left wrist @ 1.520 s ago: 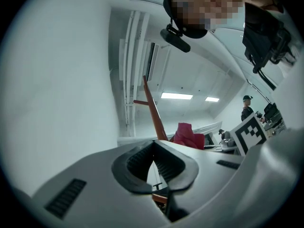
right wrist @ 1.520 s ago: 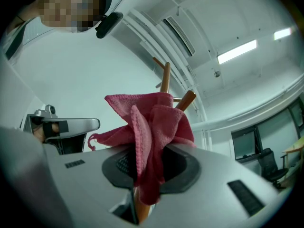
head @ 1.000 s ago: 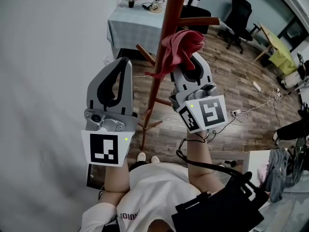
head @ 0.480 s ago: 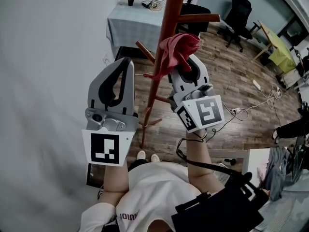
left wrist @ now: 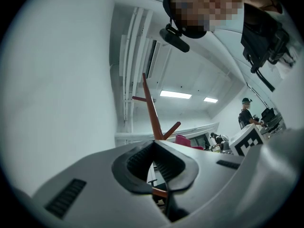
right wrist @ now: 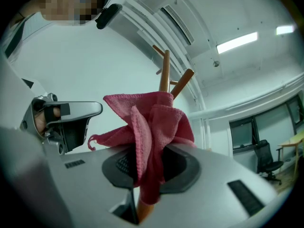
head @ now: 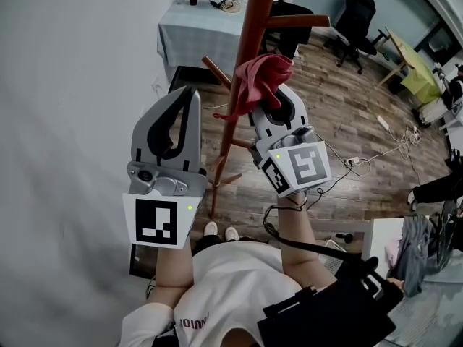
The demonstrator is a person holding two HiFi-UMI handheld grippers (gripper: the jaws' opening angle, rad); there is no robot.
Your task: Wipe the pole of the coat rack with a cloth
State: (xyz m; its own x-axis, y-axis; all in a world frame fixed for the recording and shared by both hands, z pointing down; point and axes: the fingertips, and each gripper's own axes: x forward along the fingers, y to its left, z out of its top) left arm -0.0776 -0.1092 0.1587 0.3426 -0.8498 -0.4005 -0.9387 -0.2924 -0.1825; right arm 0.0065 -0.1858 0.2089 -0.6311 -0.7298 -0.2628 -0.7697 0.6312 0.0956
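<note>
The coat rack's red-brown wooden pole (head: 244,56) runs from the top of the head view down to its feet on the floor, with pegs branching off. My right gripper (head: 271,101) is shut on a red cloth (head: 257,82), and the cloth lies against the pole's right side. In the right gripper view the cloth (right wrist: 148,132) bunches out of the shut jaws with the pole (right wrist: 164,73) rising behind it. My left gripper (head: 184,100) is held left of the pole, shut and holding nothing. The left gripper view shows the pole (left wrist: 151,112) beyond the closed jaws.
A white wall fills the left. A table with a light cloth (head: 189,29) stands behind the rack. Office chairs (head: 354,20), a green-topped table (head: 416,71) and cables (head: 394,150) lie on the wooden floor to the right. Another person (left wrist: 246,115) stands far off.
My right gripper with the red cloth has slid a little down and to the left along the pole. The left gripper has stayed put.
</note>
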